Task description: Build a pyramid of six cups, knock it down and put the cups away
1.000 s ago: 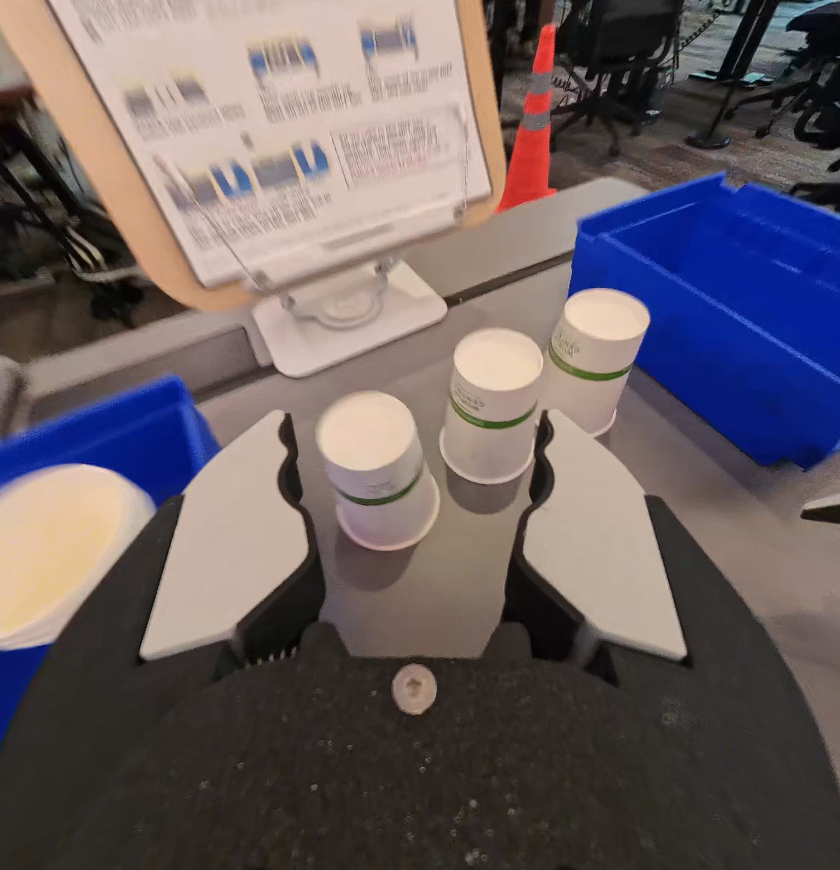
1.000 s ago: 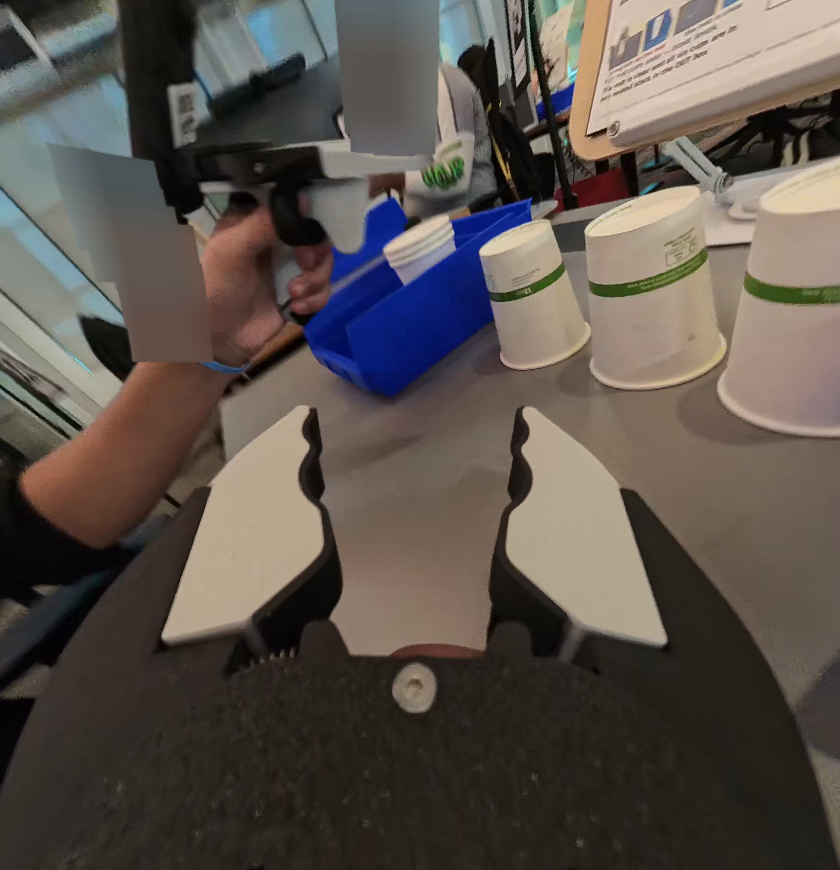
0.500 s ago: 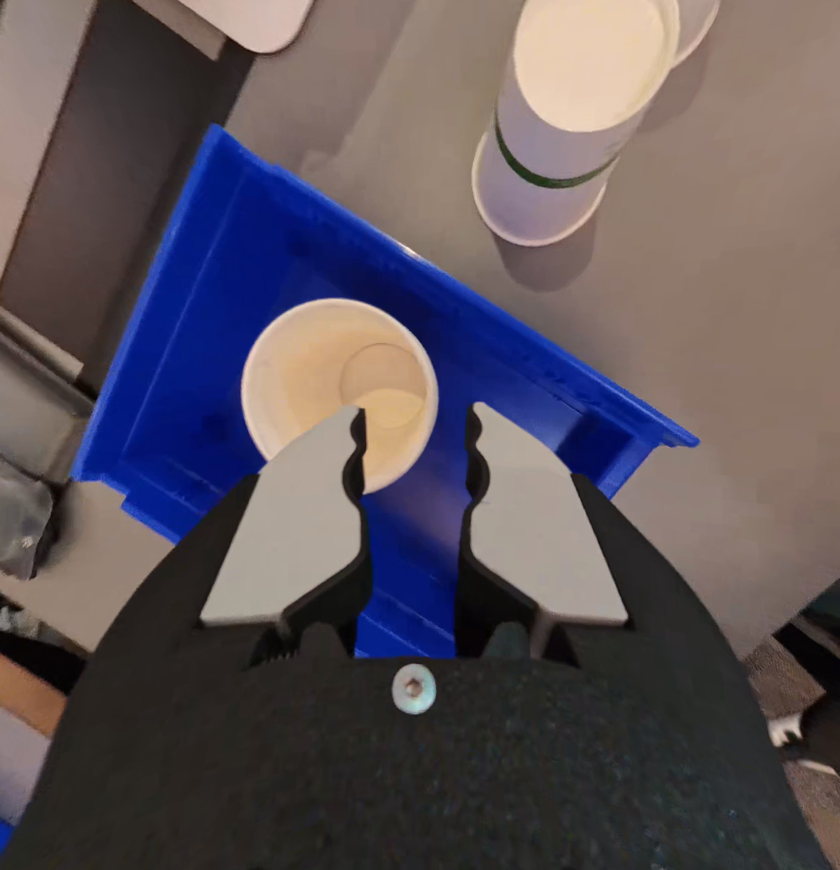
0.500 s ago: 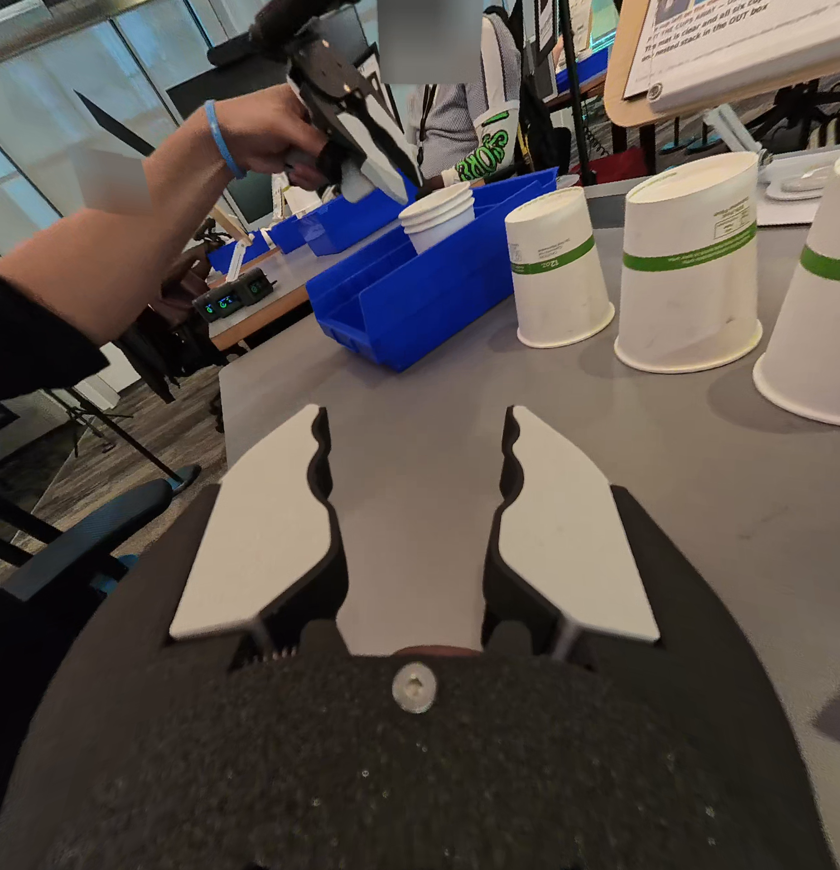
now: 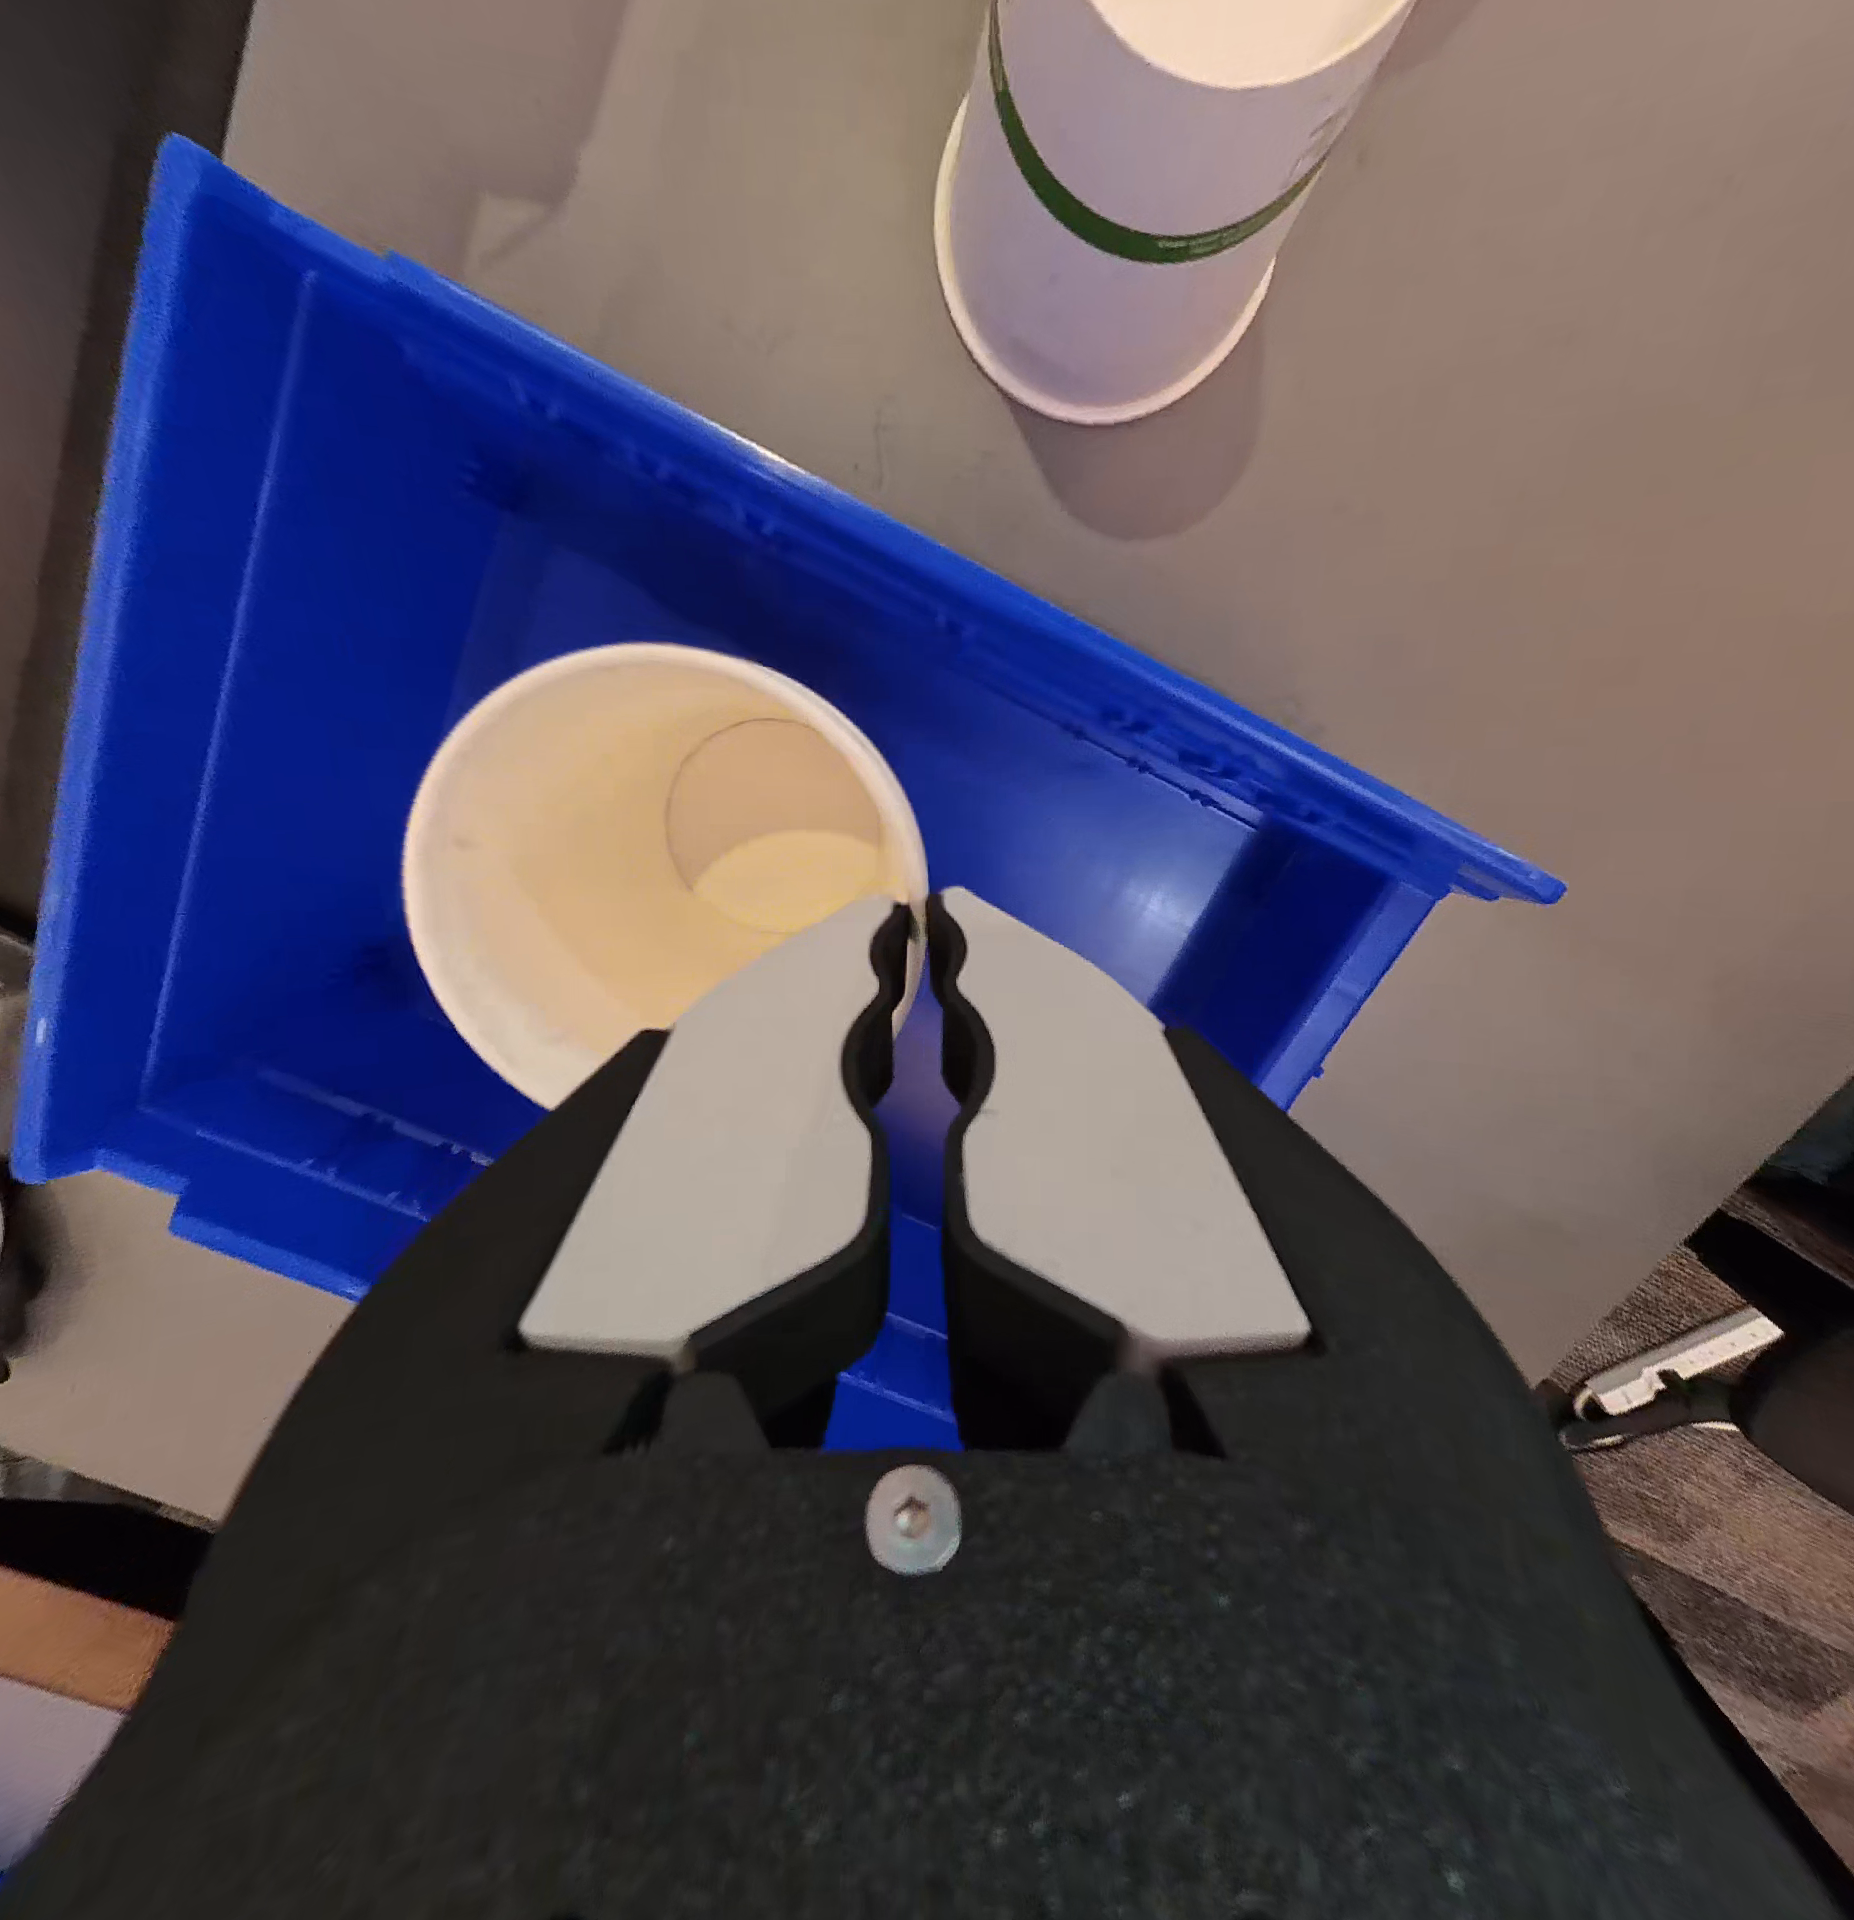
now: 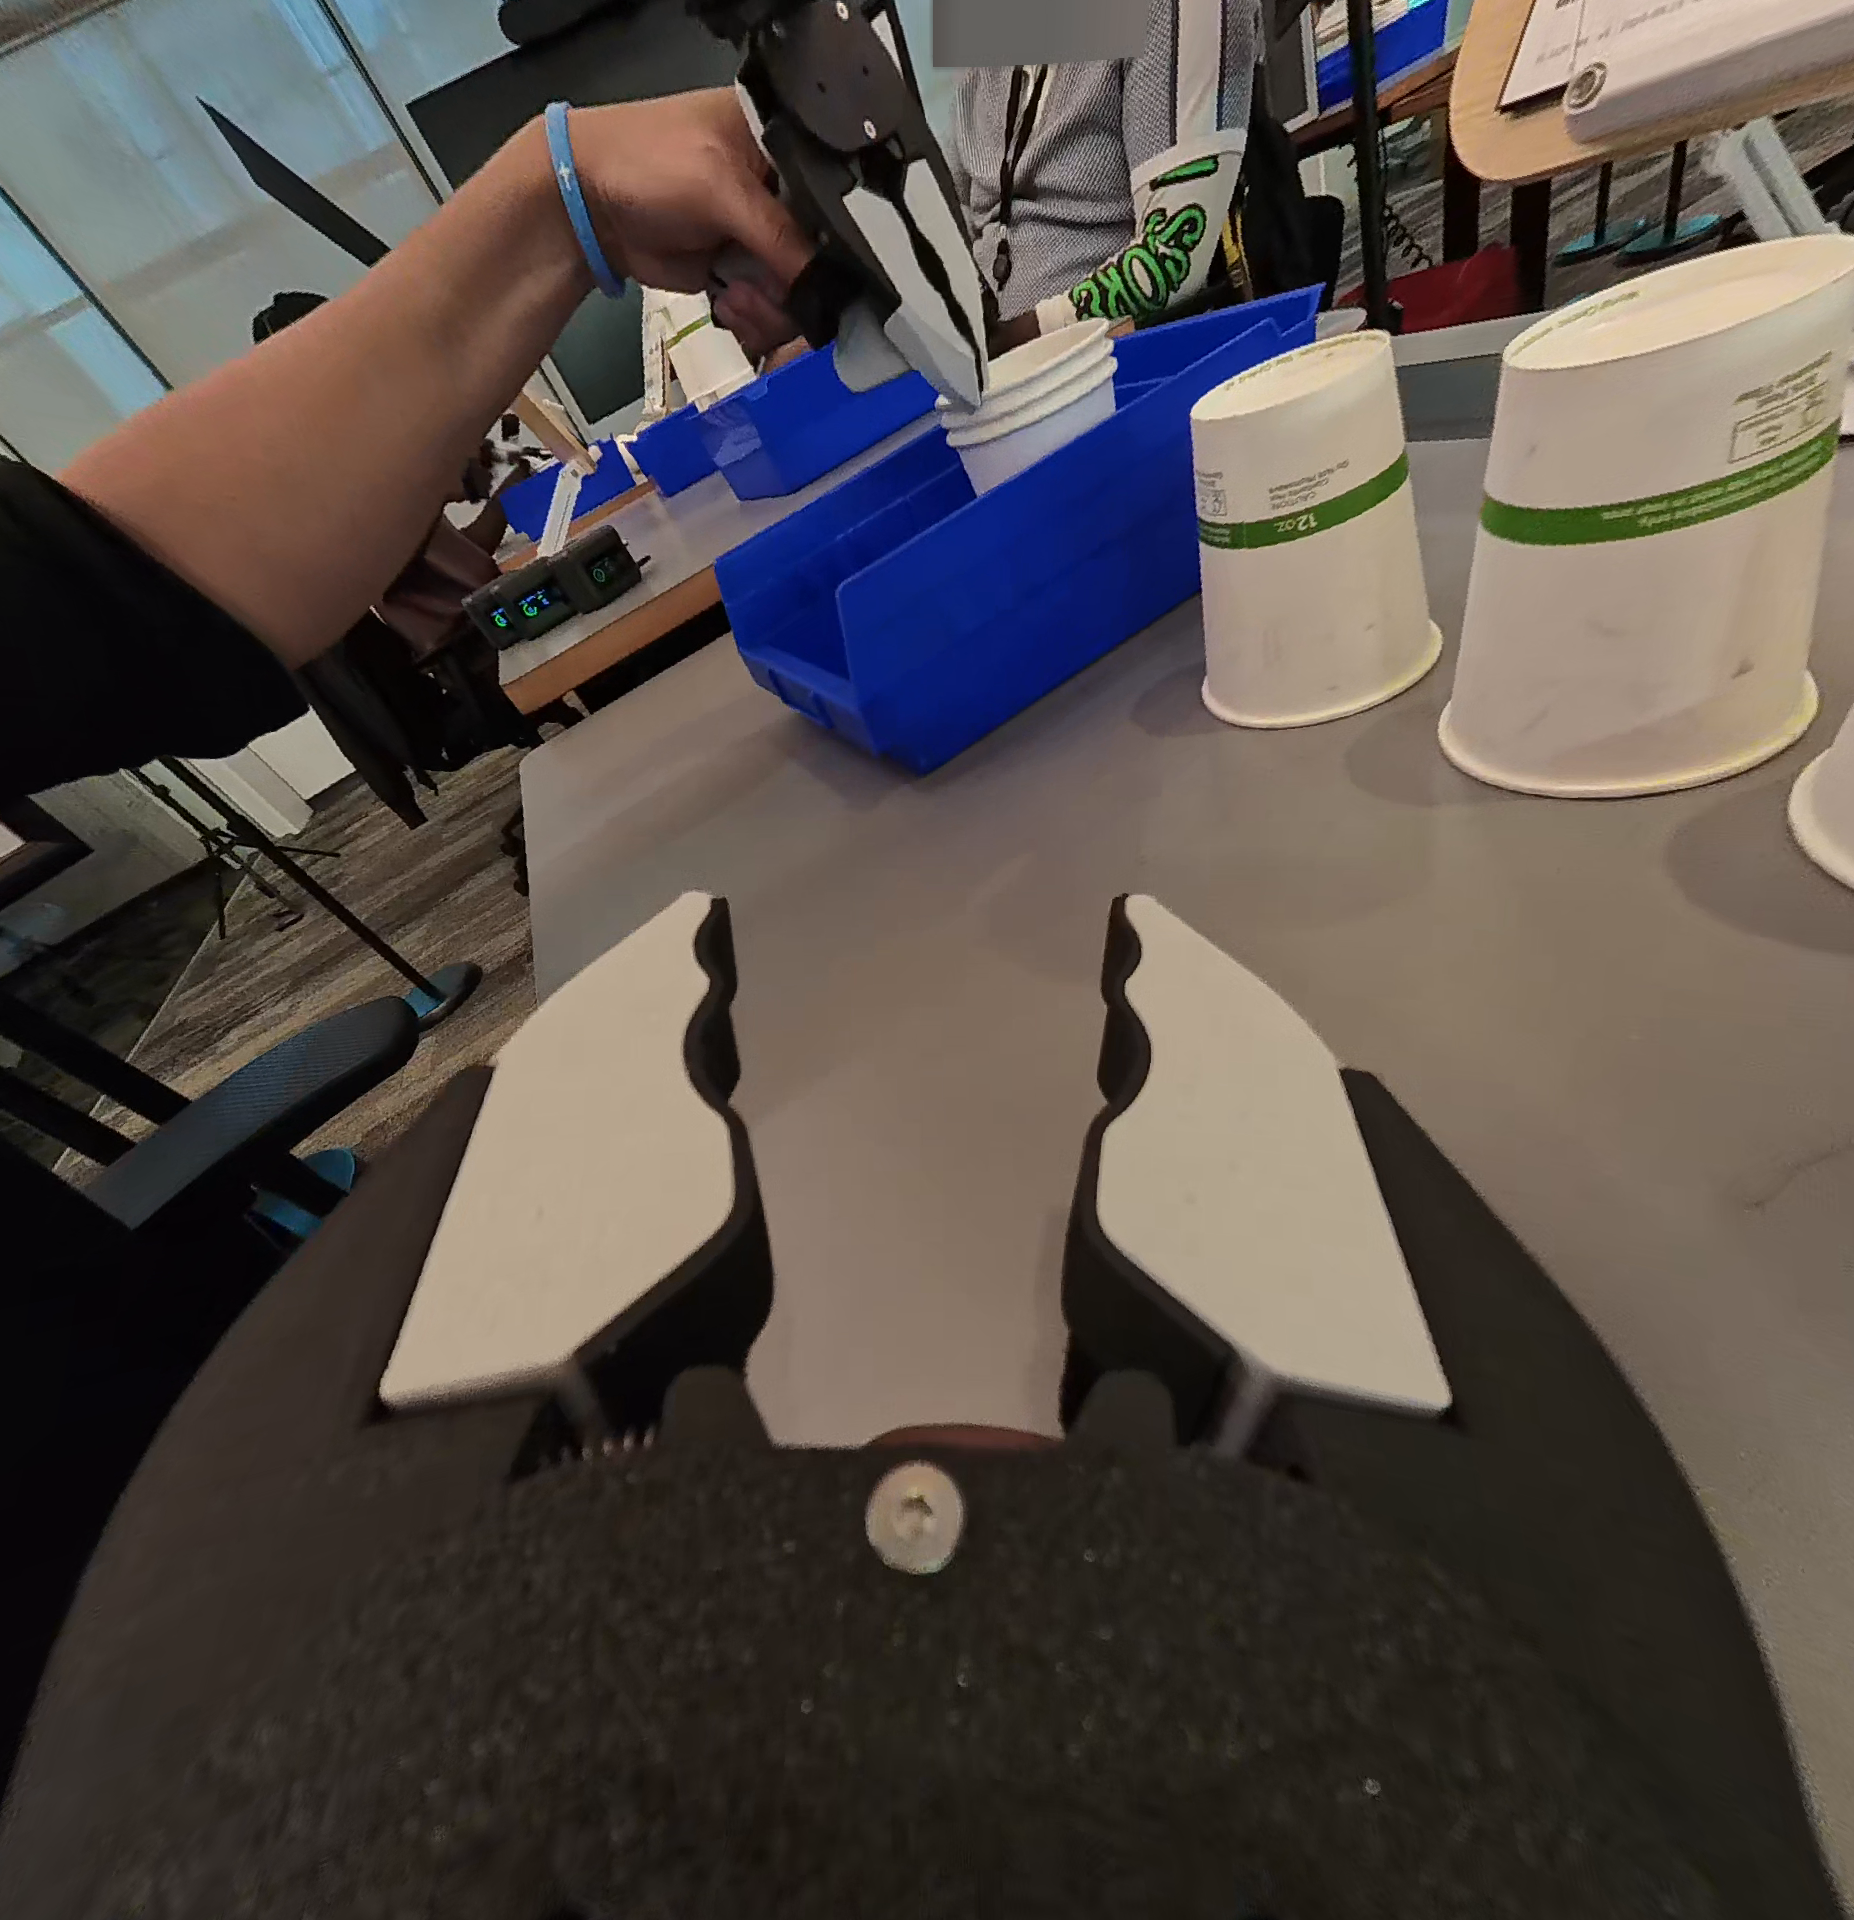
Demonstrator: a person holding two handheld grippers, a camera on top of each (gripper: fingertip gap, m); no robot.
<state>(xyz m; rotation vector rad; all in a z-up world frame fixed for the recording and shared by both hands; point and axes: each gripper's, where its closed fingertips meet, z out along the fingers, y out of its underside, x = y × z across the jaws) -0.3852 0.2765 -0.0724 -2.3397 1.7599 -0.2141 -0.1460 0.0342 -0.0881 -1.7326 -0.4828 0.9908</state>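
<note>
So your left gripper (image 5: 918, 914) was pointed straight down into the blue bin (image 5: 279, 582), with its fingers pinched onto the near-right rim of the stack of nested cups (image 5: 590, 852) standing mouth-up in there. One finger sat inside the rim, the other outside, nearly together with just the paper wall between them. Your right gripper (image 6: 915, 920) hung low over the grey table (image 6: 1006, 831), spread wide with nothing in it, well apart from everything. Far right of it stood upside-down cups: the nearest-to-bin cup (image 6: 1307, 540), a second cup (image 6: 1650, 520) beside it, and a sliver of a third cup (image 6: 1848, 821) at the frame edge.
</note>
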